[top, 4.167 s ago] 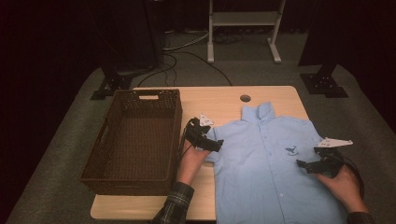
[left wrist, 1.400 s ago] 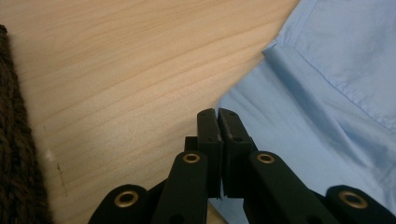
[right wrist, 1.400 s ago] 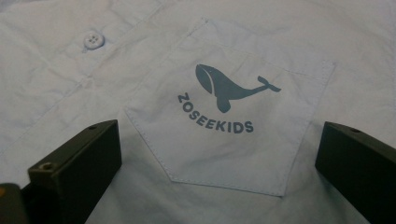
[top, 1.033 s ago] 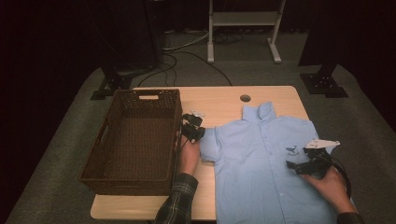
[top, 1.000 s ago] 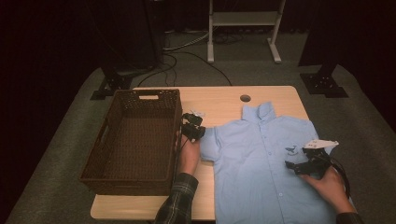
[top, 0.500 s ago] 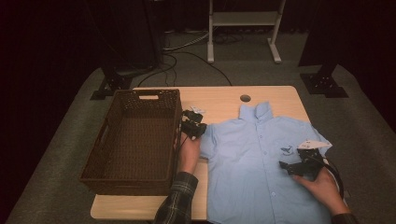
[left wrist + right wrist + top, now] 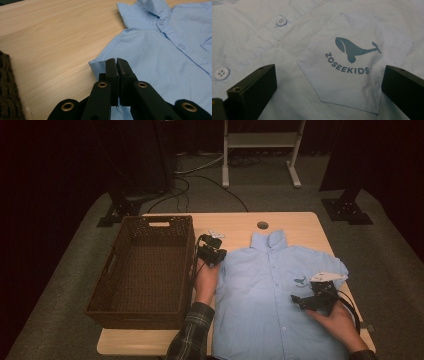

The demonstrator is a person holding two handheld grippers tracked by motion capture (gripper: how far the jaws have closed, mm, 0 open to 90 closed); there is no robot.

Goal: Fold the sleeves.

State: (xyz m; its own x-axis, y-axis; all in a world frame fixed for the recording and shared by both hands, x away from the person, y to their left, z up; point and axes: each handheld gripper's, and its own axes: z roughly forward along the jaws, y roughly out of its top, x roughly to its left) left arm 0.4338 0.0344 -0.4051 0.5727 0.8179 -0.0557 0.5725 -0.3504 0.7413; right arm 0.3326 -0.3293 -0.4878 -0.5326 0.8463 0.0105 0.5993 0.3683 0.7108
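A light blue button-up shirt (image 7: 265, 295) lies flat on the wooden table (image 7: 240, 222), collar away from me. My left gripper (image 7: 212, 254) is at the shirt's left sleeve hem (image 7: 96, 66), jaws shut, the folded hem running in under them. The shirt (image 7: 162, 57) spreads to the right of it. My right gripper (image 7: 301, 300) hovers low over the shirt's right chest, jaws wide open. Between its fingers (image 7: 254, 85) I see the chest pocket (image 7: 347, 75) with a whale print and the word ZOSEEKIDS. Nothing is pinched in my right gripper (image 7: 328, 72).
A dark brown woven basket (image 7: 142, 302) with nothing in it stands on the left of the table, close beside my left hand. A round cable hole (image 7: 262, 225) is near the far edge. A white stand (image 7: 260, 140) and dark equipment stand on the floor beyond the table.
My right gripper has slid left across the shirt from near the right sleeve to over the chest pocket. The left gripper has stayed at the left sleeve.
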